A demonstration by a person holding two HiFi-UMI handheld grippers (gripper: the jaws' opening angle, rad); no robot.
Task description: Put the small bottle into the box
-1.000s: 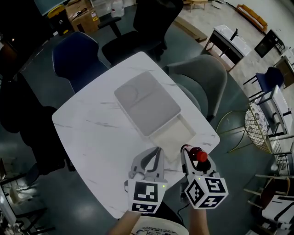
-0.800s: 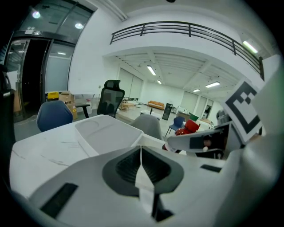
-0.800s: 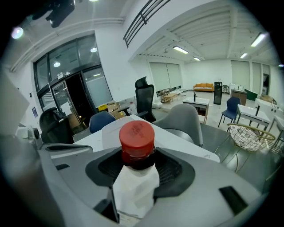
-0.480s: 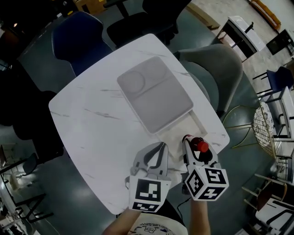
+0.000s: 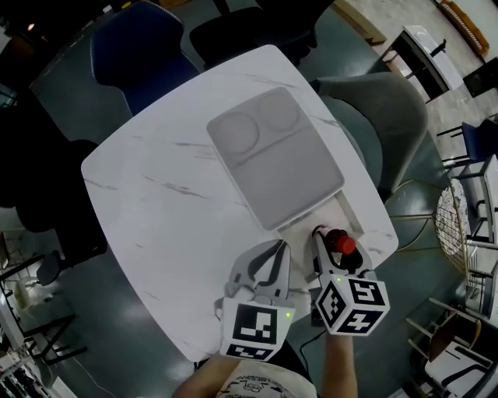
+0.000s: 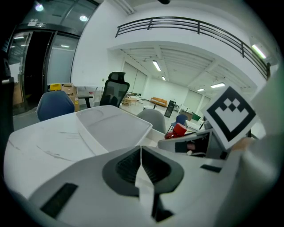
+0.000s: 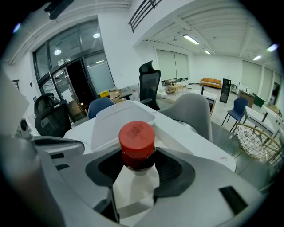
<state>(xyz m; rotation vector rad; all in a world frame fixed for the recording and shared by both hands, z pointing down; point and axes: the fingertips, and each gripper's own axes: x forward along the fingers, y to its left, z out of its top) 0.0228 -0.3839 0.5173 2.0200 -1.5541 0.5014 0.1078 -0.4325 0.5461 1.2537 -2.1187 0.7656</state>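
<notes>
Tabletop (image 5: 156,225) of white marble pattern filled the middle of the head view, square with rounded corners and turned so that one corner pointed at the person. Around its far side stood a blue chair (image 5: 136,47) and a black office chair (image 5: 233,23), and a grey chair (image 5: 381,101) sat close to the right edge.

On the right half of the table lay the box (image 5: 354,219), pale and shallow. A grey lid (image 5: 272,159) with two round dimples at its far end covered most of it. The lid sat shifted away from the person, so a strip of the box's inside showed open at the near end.

Both grippers hovered over the near corner of the table, side by side and close together. The left gripper (image 5: 275,246) had its jaws pressed together with nothing between them, as its own view showed plainly; its tips pointed at the near edge of the lid. The right gripper (image 5: 331,238) was clamped on the small bottle (image 5: 341,246), pinching it around the neck and shoulder.

The bottle stood upright in that grasp, dark below a red cap (image 7: 136,133) that rose above the jaws. It hung right at the near rim of the box's open strip, not inside it. Whether it was already over the opening could not be told.
</notes>
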